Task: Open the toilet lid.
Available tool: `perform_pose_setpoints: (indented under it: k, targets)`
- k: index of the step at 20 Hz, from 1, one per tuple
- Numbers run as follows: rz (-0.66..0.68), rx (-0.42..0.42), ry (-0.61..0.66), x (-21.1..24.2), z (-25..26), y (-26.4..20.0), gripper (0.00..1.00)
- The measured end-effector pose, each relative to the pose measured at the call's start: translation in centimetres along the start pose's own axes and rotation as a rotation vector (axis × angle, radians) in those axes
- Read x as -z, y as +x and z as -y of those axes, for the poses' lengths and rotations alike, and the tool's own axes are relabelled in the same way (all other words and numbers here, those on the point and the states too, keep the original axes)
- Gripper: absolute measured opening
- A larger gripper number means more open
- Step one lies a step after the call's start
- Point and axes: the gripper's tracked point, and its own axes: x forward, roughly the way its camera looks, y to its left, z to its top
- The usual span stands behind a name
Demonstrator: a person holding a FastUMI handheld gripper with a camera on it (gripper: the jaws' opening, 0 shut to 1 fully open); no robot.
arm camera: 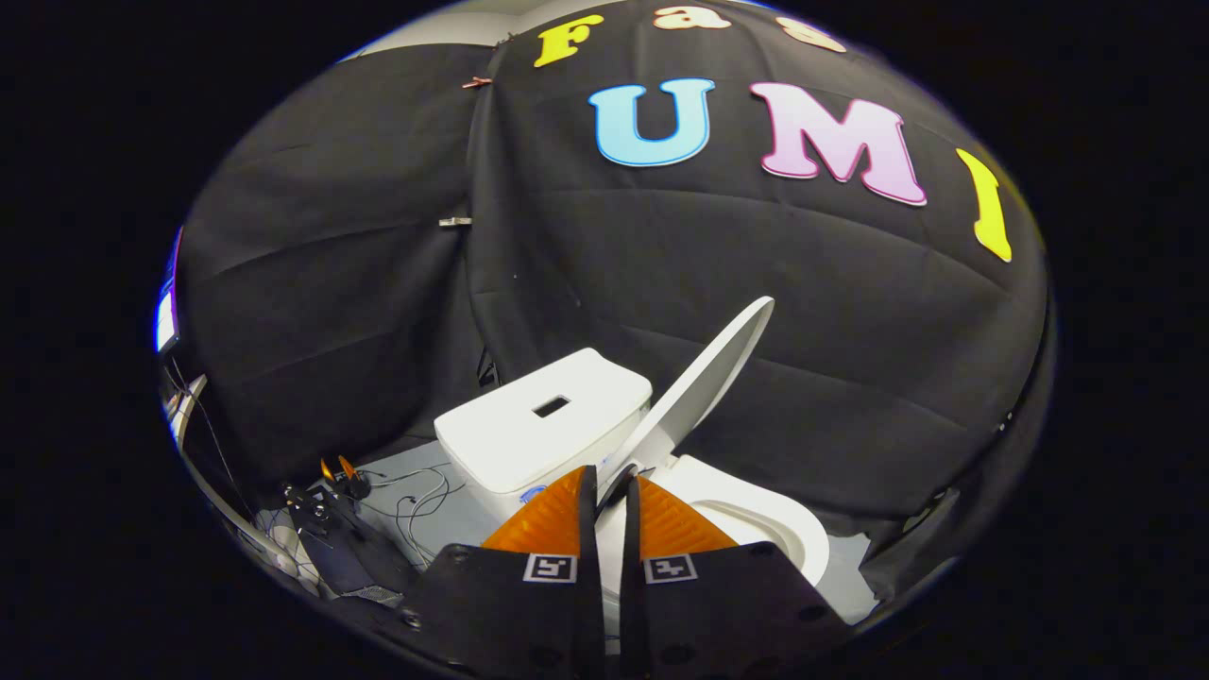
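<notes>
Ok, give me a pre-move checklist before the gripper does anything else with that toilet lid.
1. Toilet lid raised off the bowl: ok, it stands tilted up.
2. Lid leaning back against the tank: cannot tell.
3. Gripper fingers nearly closed, thin gap between them: ok.
4. Fingers gripping the lid's lower edge: cannot tell, the edge sits right at the fingertips.
5. Cables on the floor beside the tank away from the fingers: ok.

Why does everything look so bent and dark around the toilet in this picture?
In the gripper view, the fisheye lens bows the black cloth wall; the white toilet lid and tank are bright and sharp against it; the tongs, nearly closed close to the lens, look oversized.
</notes>
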Motion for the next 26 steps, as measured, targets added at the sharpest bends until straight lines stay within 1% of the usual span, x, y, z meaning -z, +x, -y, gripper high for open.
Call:
perform_pose_setpoints:
  k: [3,7,11,17,18,19,20,21,23,24,25,26]
  targets:
    - [0.019,-0.017,-0.059,-1.2,-2.2,1.1,0.11]
    - [0.030,-0.055,-0.071,-2.6,-5.1,3.1,0.11]
    - [0.048,-0.099,-0.128,-3.6,-7.9,5.0,0.11]
    - [0.049,-0.190,-0.097,-4.6,-12.3,8.4,0.11]
    - [0.044,-0.221,-0.099,-4.4,-13.3,9.0,0.12]
    - [0.026,-0.261,-0.109,-3.8,-14.5,9.1,0.16]
    - [0.052,-0.262,-0.148,-4.0,-15.0,9.4,0.32]
    - [0.074,-0.256,-0.192,-4.0,-15.2,10.0,0.35]
    - [0.063,-0.259,-0.266,-3.1,-16.0,10.2,0.68]
    - [0.081,-0.230,-0.311,-3.4,-16.3,10.4,0.85]
    - [0.094,-0.233,-0.346,-2.8,-16.6,10.7,1.00]
    - [0.097,-0.225,-0.372,-2.6,-16.6,10.4,1.00]
